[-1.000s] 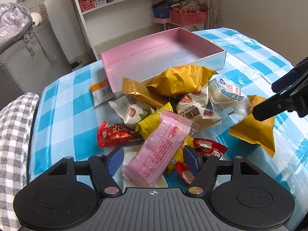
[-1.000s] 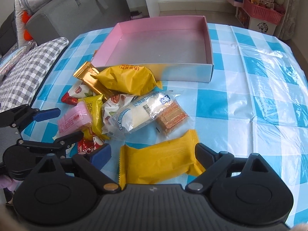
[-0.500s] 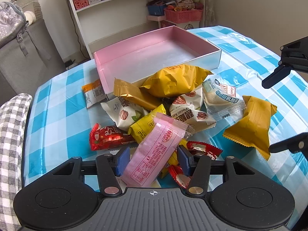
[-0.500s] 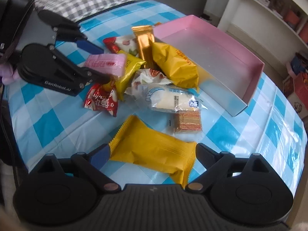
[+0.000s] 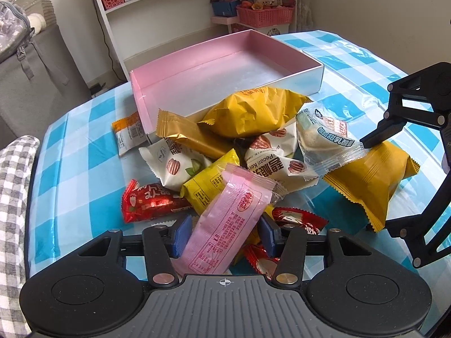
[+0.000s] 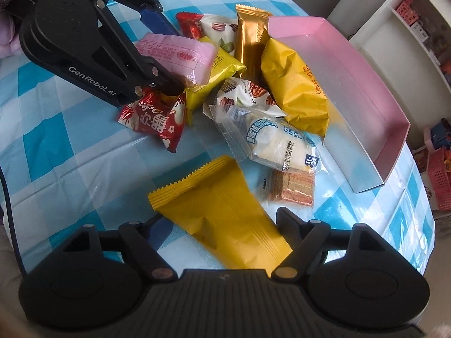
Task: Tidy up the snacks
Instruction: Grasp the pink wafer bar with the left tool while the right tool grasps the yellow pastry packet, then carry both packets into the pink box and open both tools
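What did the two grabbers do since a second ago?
The left gripper has been closing around the pink pack; its blue pads now sit right at the pack's sides. The right gripper rolled, came down over the yellow pack, and its jaws are closing around it. The snack pile and the empty pink box stayed where they were.

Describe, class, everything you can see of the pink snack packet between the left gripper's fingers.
The pink snack packet is a long, glossy plastic wrapper with red print, a round red logo and crimped ends. It lies tilted on a yellow packet at the near edge of the snack pile, its near end between the left gripper, whose blue pads are closing and meet its sides. It looks sealed and full.
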Demonstrator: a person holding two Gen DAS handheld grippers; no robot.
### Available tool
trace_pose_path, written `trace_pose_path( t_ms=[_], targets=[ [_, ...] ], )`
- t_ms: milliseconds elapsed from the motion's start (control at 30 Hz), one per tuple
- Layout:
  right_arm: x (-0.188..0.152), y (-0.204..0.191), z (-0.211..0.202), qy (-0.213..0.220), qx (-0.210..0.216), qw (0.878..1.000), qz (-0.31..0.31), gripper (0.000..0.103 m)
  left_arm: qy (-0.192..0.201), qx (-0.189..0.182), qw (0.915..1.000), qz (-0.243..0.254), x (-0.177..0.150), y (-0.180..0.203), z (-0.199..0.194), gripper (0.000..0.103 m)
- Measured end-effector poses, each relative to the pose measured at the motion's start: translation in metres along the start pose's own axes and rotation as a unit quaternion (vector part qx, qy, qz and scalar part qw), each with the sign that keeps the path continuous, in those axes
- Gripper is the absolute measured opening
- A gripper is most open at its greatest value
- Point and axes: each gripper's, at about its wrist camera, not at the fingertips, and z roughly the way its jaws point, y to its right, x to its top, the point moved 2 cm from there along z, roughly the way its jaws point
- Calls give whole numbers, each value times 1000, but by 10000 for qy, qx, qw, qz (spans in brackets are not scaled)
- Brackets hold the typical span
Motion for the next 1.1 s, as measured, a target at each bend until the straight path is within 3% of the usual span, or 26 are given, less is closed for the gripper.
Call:
trace_pose_path(
  t_ms=[167, 233, 633, 1100],
  targets=[
    [1, 2, 0, 95, 326, 9988, 341, 44, 50, -44, 10000, -63, 0, -1, -3, 35],
    [0, 2, 0, 120, 373, 9982, 454, 40, 53, -58, 9999, -134, -1, -3, -4, 31],
    [-5, 12, -21, 438, 606, 9914, 1075, 35, -41, -256, 9963, -820, -5, -22, -12, 30],
    [-1, 32, -59, 1104, 605, 9786, 1626, 35, 329, -264, 9961, -777, 11, -20, -43, 30]
  ],
)
